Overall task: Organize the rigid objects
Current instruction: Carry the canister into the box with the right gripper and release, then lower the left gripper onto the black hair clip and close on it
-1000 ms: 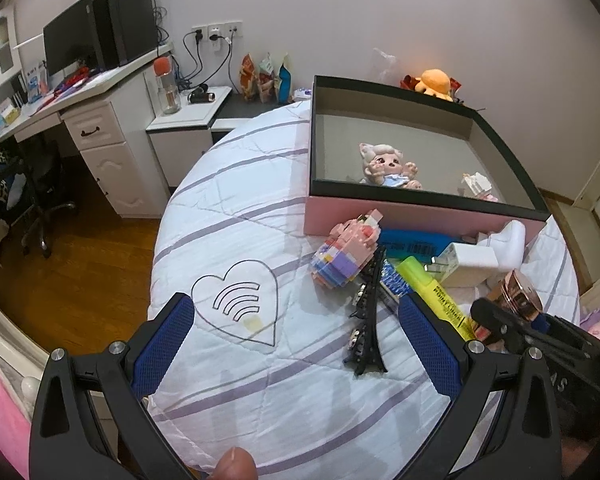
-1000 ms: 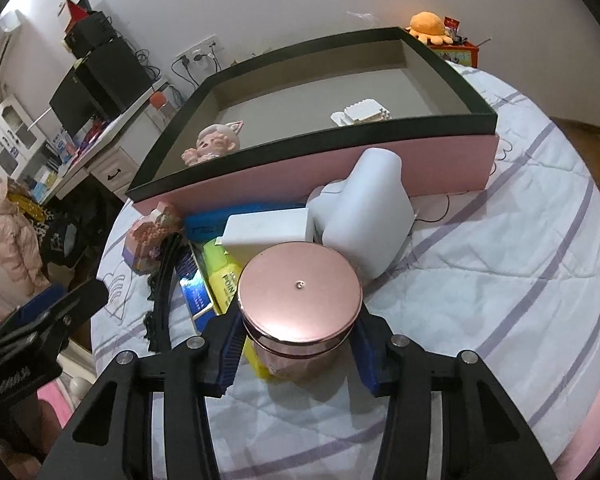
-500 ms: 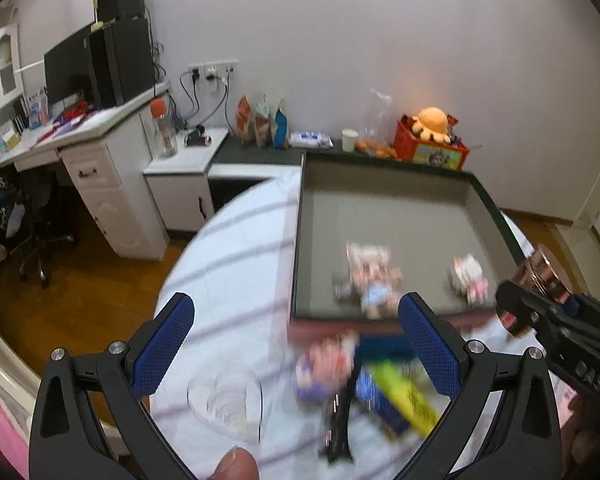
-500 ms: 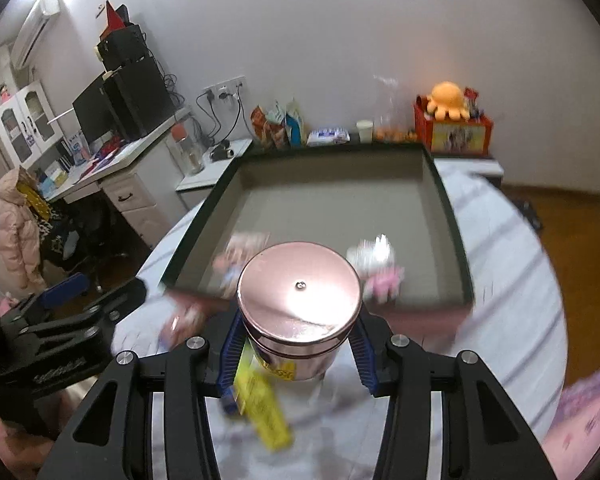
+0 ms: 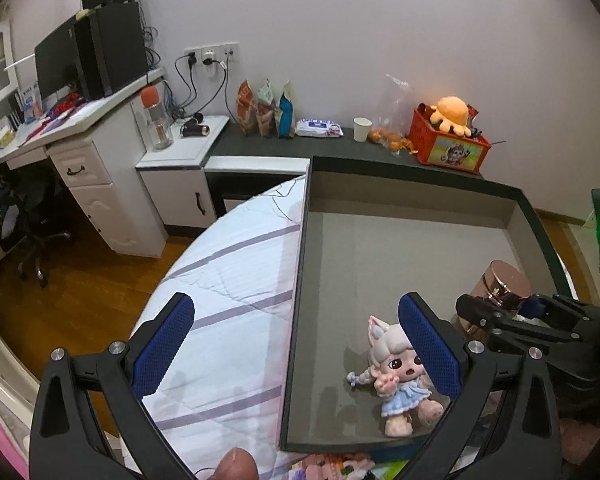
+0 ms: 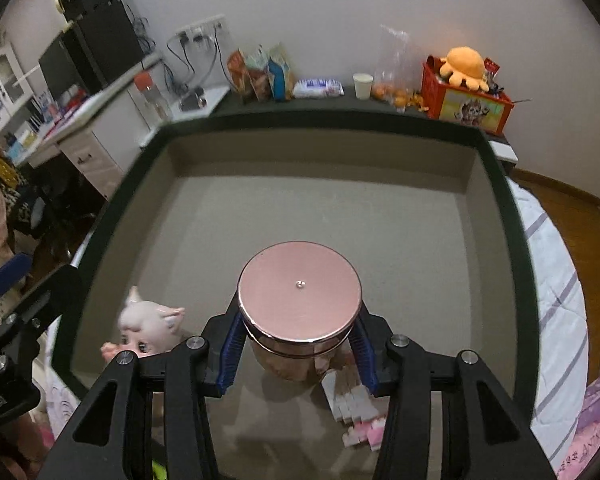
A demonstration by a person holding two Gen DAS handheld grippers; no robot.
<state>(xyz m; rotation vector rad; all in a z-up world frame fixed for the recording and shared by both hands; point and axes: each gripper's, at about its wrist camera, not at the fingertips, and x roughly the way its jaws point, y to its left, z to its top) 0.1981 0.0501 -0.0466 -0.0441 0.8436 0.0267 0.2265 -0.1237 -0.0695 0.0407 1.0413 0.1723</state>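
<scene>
While we carry the rose-gold jar (image 6: 299, 304) above the box (image 6: 496, 184) floor, our right gripper (image 6: 298, 344) clamps its sides just under the lid. Directly beneath the jaws sits a white-and-pink block toy (image 6: 356, 412); left of them lies a doll (image 6: 148, 330). Lowered here, we judge, the jar could land on the blocks and tip. Our left gripper (image 5: 296, 344) hovers level, jaws wide apart and holding nothing, over the box's near-left edge.
</scene>
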